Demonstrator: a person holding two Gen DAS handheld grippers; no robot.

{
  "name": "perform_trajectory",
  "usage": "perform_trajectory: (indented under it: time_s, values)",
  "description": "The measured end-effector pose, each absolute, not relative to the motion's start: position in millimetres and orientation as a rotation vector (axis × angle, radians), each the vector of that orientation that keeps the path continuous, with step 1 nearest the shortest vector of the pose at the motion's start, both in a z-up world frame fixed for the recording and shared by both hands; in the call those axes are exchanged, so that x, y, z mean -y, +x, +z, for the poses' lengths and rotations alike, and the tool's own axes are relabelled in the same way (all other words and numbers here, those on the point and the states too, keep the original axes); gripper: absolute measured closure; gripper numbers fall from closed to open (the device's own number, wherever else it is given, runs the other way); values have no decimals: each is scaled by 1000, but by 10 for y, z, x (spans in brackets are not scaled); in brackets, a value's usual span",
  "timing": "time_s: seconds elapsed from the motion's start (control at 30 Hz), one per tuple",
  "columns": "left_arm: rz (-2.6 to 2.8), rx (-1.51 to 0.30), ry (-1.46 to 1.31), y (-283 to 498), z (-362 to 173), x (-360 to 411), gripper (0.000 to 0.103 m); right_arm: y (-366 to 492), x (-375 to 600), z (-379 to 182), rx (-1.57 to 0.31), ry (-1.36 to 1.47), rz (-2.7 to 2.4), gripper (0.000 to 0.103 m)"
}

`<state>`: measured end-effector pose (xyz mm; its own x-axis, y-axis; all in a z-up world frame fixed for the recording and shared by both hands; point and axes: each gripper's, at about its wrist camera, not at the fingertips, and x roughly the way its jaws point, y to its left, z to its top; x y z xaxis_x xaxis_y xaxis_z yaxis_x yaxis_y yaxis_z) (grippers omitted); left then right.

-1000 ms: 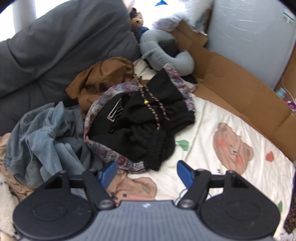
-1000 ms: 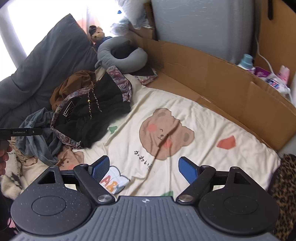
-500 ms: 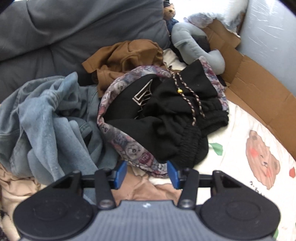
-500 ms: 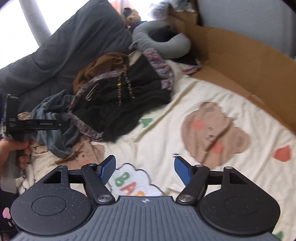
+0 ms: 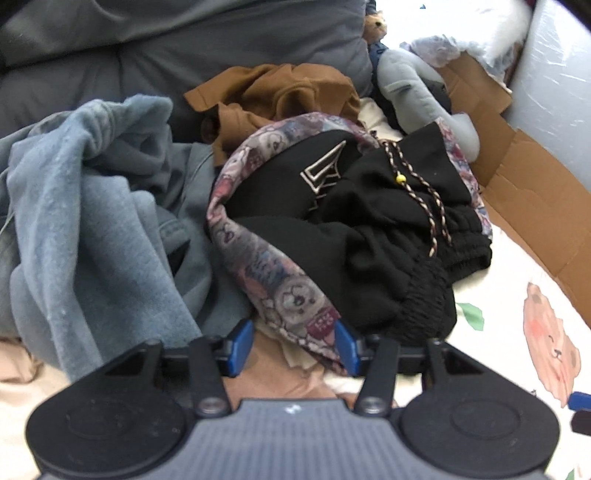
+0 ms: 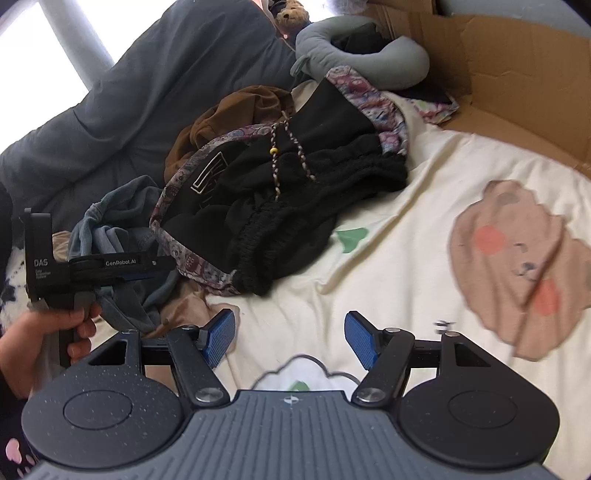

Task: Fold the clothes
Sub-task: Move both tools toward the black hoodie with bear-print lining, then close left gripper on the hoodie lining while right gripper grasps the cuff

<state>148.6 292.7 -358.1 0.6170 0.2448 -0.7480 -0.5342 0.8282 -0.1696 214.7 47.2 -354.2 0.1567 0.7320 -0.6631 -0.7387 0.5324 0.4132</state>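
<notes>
A heap of clothes lies on a cream bear-print sheet (image 6: 424,229). On top is a black garment (image 5: 369,229) with a braided drawstring, wrapped by a patterned purple-grey garment (image 5: 266,266). A blue-grey garment (image 5: 92,221) lies to its left and a brown one (image 5: 280,92) behind. My left gripper (image 5: 293,345) is open, its blue pads either side of the patterned garment's near edge; it also shows in the right wrist view (image 6: 110,266). My right gripper (image 6: 290,338) is open and empty above the sheet, in front of the black garment (image 6: 295,192).
A dark grey duvet (image 5: 166,44) lies behind the heap. A grey neck pillow (image 6: 369,55) and a small teddy bear (image 6: 293,11) lie at the back. Cardboard sheets (image 6: 517,85) line the right side. A hand (image 6: 40,339) holds the left gripper.
My left gripper has moved forward to the heap and narrowed around the patterned garment's edge. My right gripper has moved left and closer to the sheet, still open.
</notes>
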Motion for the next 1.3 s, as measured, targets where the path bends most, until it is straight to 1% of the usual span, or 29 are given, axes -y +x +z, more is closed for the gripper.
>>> perform_trajectory:
  time_s: [0.27, 0.37, 0.47, 0.7, 0.77, 0.87, 0.9, 0.93, 0.97, 1.0, 1.03, 1.07, 1.1, 1.3]
  values:
    - [475, -756, -419, 1560, -3699, -2976, 53, 2128, -1024, -3886, -975, 48, 1093, 34]
    - [481, -748, -412, 1571, -3733, -2974, 53, 2141, -1256, -3986, -993, 53, 1105, 38]
    - [486, -735, -425, 1574, -3756, -2981, 53, 2185, -1462, -4073, -1009, 48, 1104, 38]
    - [493, -727, -433, 1579, -3791, -2995, 53, 2300, -1751, -4241, -1049, 19, 1091, 38]
    - [499, -719, -438, 1572, -3793, -2998, 55, 2336, -1799, -4285, -1064, 10, 1086, 38]
    - [517, -708, -446, 1561, -3795, -3005, 61, 2352, -1849, -4327, -1085, 15, 1092, 38]
    - [523, -706, -448, 1558, -3795, -3008, 64, 2354, -1865, -4339, -1092, 17, 1095, 39]
    - [529, -704, -451, 1553, -3795, -3014, 72, 2356, -1881, -4351, -1098, 19, 1098, 42]
    - [534, -701, -454, 1548, -3795, -3020, 75, 2355, -1890, -4364, -1106, 28, 1097, 50]
    - [540, -699, -457, 1544, -3795, -3027, 80, 2350, -1892, -4377, -1116, 42, 1093, 55]
    - [546, -696, -460, 1539, -3796, -3033, 83, 2346, -1894, -4391, -1126, 57, 1089, 58]
    - [552, -694, -463, 1535, -3796, -3039, 85, 2342, -1897, -4404, -1135, 71, 1085, 65]
    - [557, -691, -466, 1530, -3795, -3044, 88, 2338, -1899, -4418, -1144, 85, 1081, 70]
    - [554, -669, -475, 1517, -3762, -3026, 97, 2321, -1905, -4428, -1167, 199, 1057, 70]
